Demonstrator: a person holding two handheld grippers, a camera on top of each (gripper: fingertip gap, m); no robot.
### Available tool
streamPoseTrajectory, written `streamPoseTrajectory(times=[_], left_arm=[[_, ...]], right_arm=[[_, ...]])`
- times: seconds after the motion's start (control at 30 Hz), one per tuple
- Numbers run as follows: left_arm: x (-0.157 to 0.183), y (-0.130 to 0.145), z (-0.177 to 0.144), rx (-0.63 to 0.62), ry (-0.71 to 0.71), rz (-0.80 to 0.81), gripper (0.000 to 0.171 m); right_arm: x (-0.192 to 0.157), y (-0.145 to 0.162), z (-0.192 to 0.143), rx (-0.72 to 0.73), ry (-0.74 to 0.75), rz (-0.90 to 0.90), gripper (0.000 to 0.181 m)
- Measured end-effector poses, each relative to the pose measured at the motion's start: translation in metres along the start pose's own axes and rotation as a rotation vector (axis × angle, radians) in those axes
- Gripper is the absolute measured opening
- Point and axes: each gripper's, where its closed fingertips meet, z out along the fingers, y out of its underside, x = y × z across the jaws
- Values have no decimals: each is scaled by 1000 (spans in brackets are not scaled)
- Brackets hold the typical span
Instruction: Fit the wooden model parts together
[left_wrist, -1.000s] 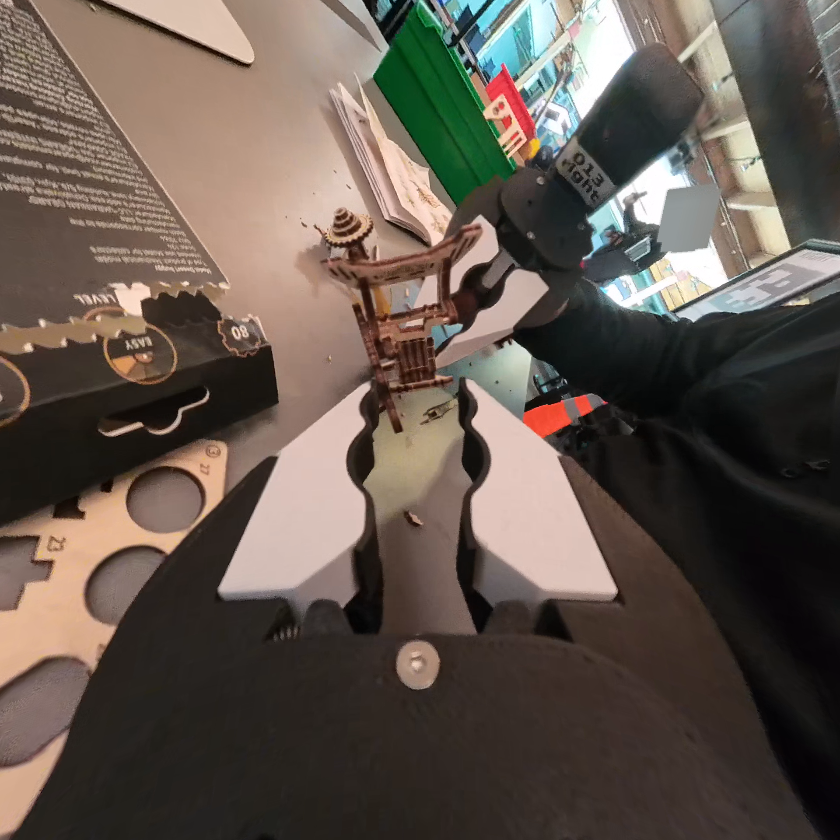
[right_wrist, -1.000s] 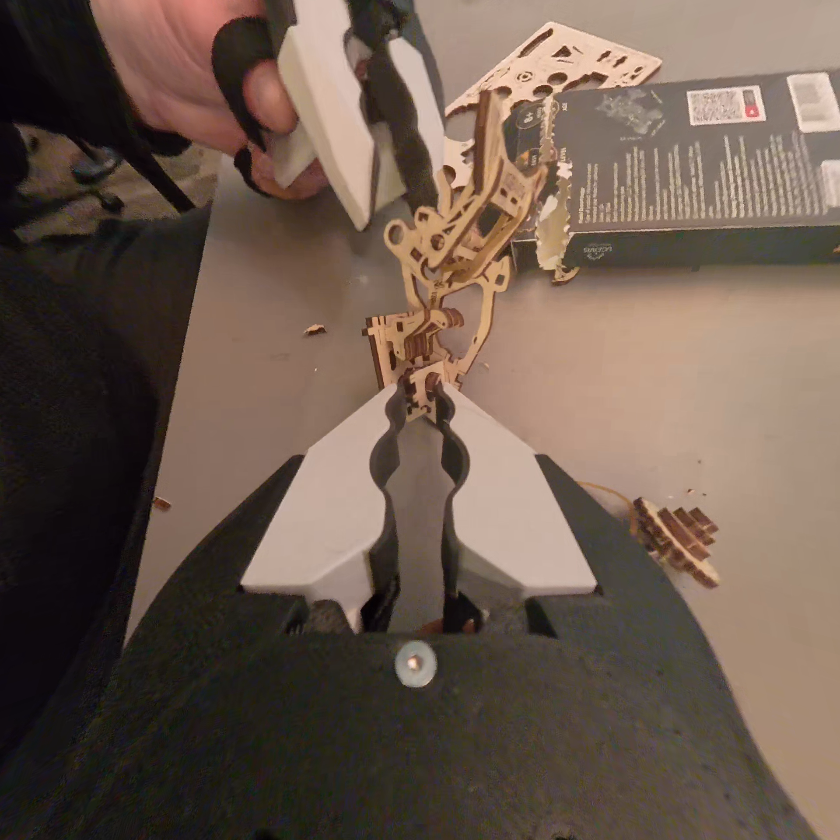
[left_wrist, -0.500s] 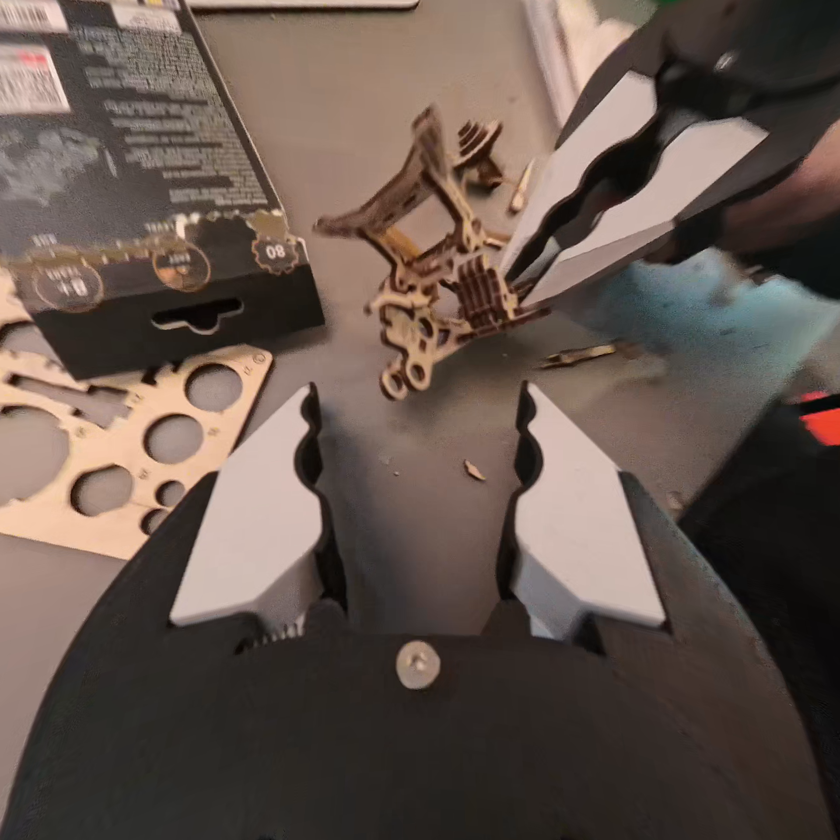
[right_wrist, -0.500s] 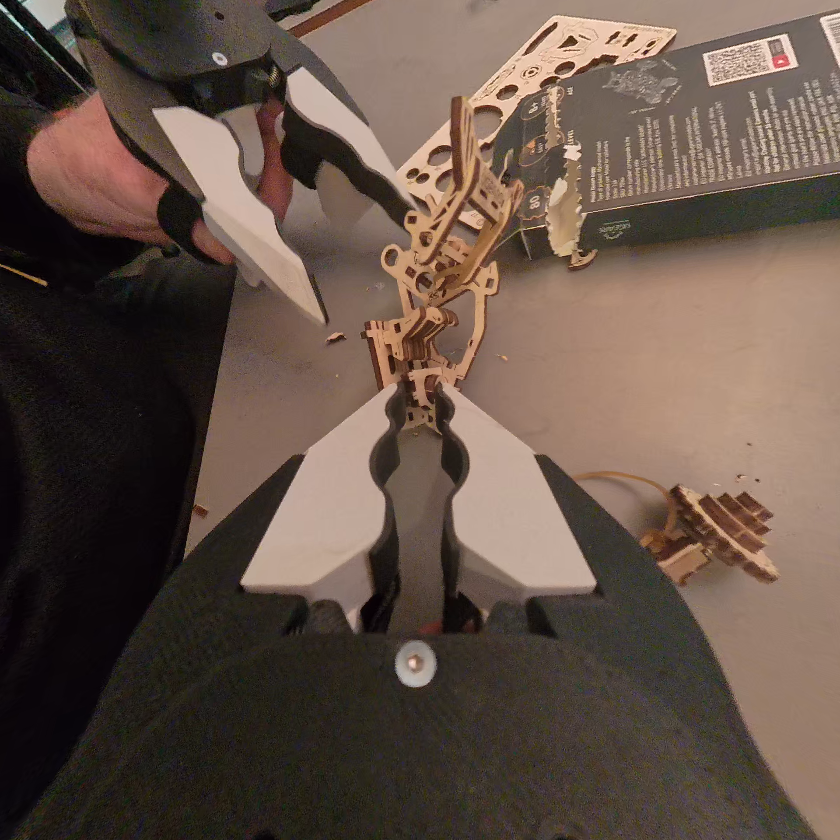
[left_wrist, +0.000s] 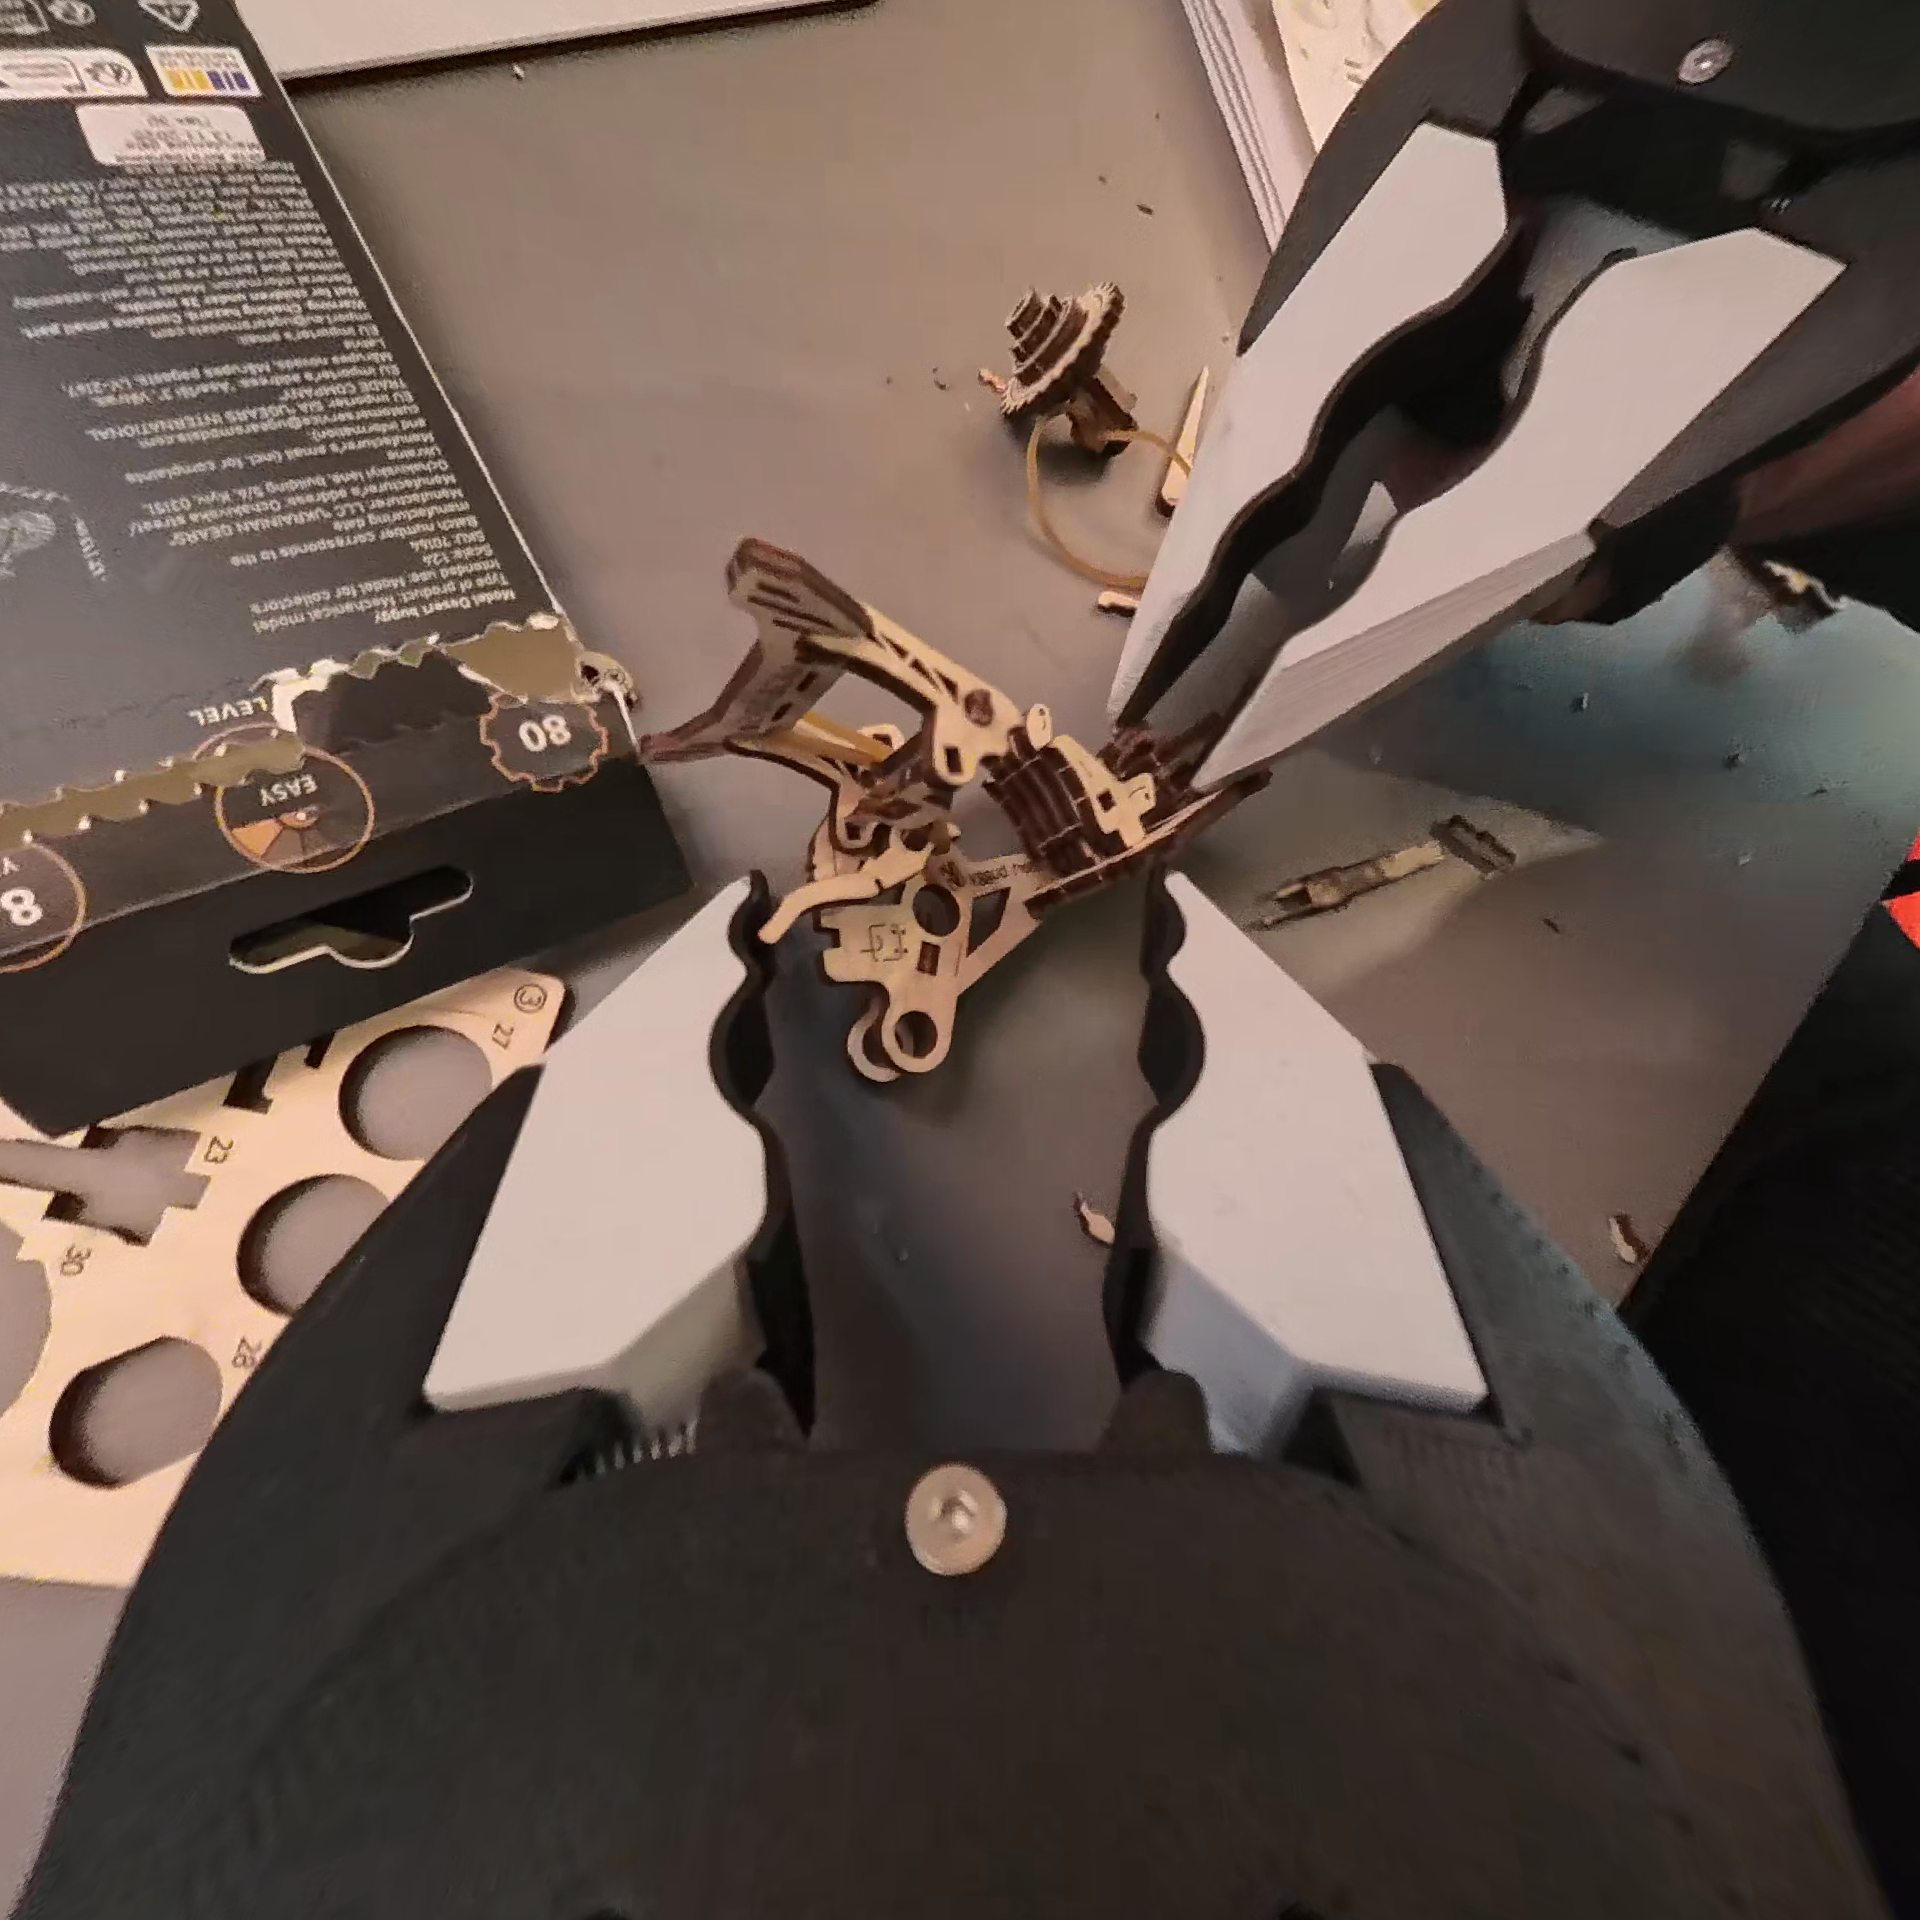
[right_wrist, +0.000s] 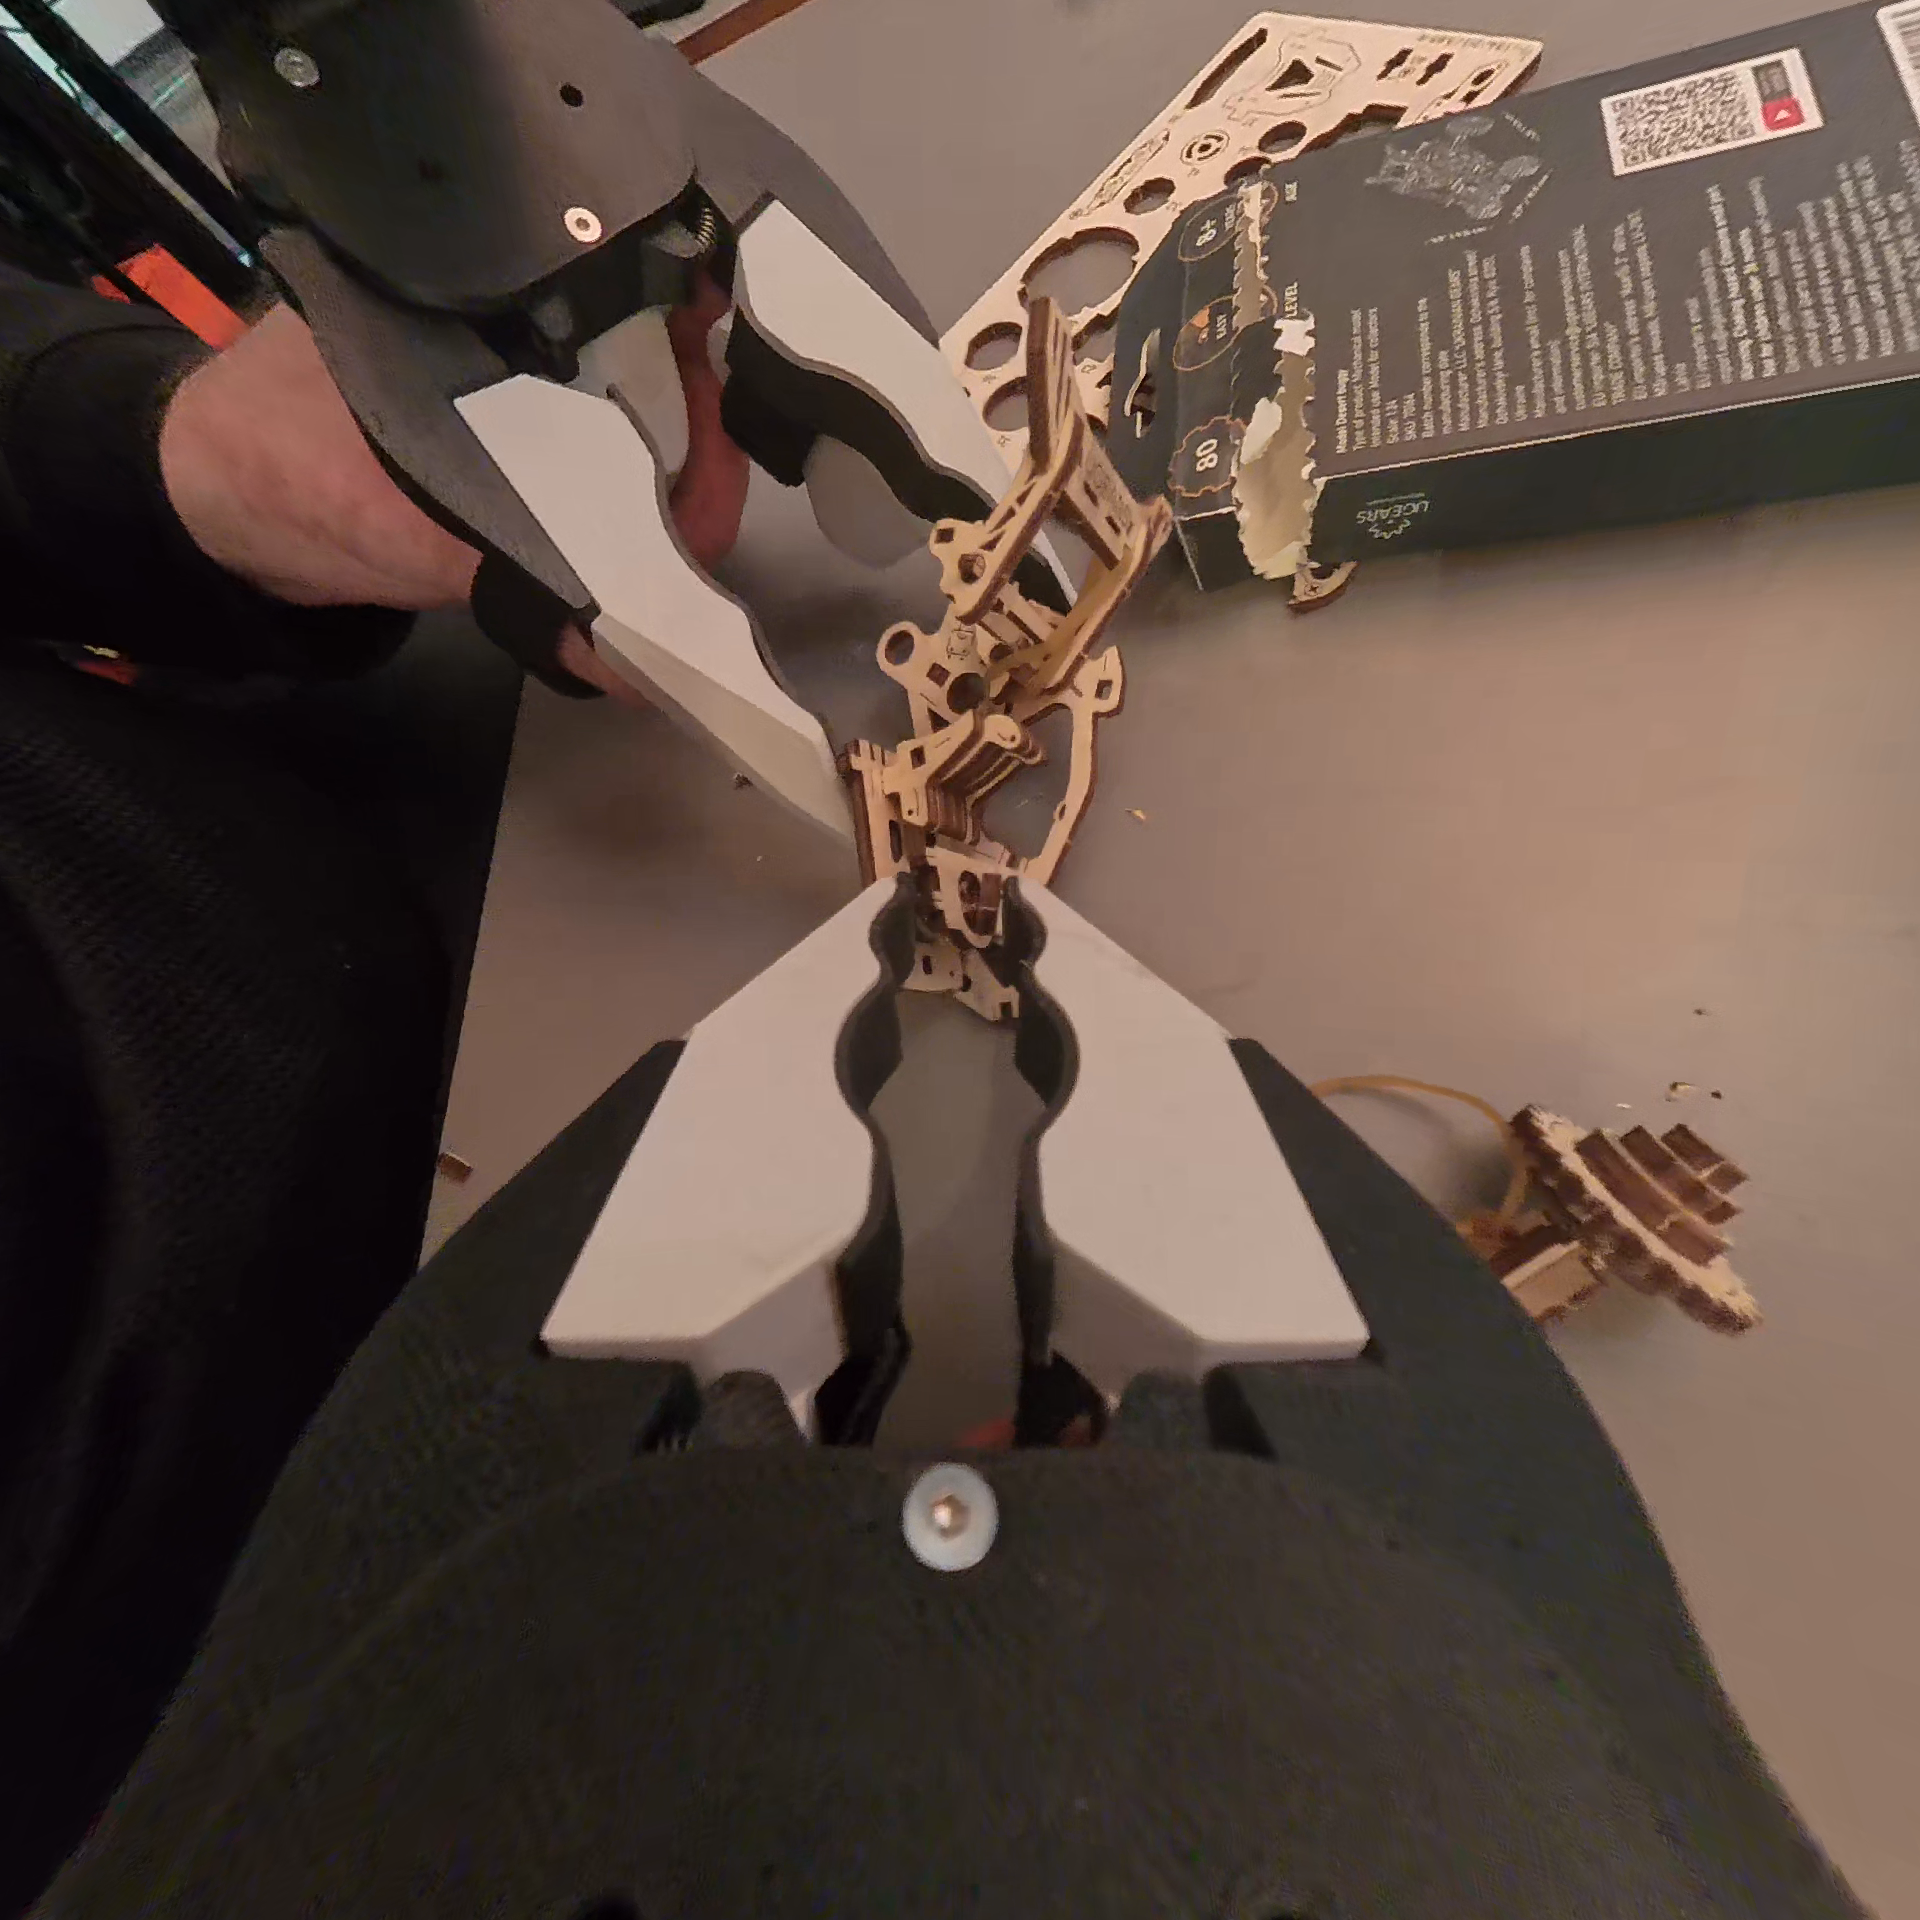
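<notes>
We find the right gripper clenched on the lower end of one partly built wooden model, its two pale fingers pinching the model's base at the centre of the right wrist view. The model rises from that grip toward the upper middle of the frame, tilted; whether it touches the grey table we cannot tell. The left gripper stands released, its two fingers spread wide with the model's ringed lower end lying between the tips in the centre of the left wrist view; we see no clear contact with the right-hand tip. In the right wrist view one fingertip of the left gripper sits against the model's stepped block. Outward from the fingers we count one separate gear assembly, with a loop of yellow band attached, lying on the table in the upper middle of the left wrist view, well apart from the model. One black box with a torn end lies at upper left, and one punched-out wooden sheet lies partly under it at lower left. One loose wooden strip lies at right centre. Small wood chips are scattered over the table.
</notes>
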Motion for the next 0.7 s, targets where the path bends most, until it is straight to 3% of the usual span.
streamPoseTrajectory(times=[0.23,0.33,0.5,0.7], left_arm=[[0,-1,3,-7,48,0,64],[1,-1,2,-10,66,9,49],[1,-1,4,-18,78,1,49],[2,-1,5,-19,75,11,51]], right_arm=[[5,2,-5,-8,-48,20,20],[1,-1,-10,3,-28,-40,24],[3,9,-12,-44,40,-120,36],[6,13,-10,-35,75,-135,13]])
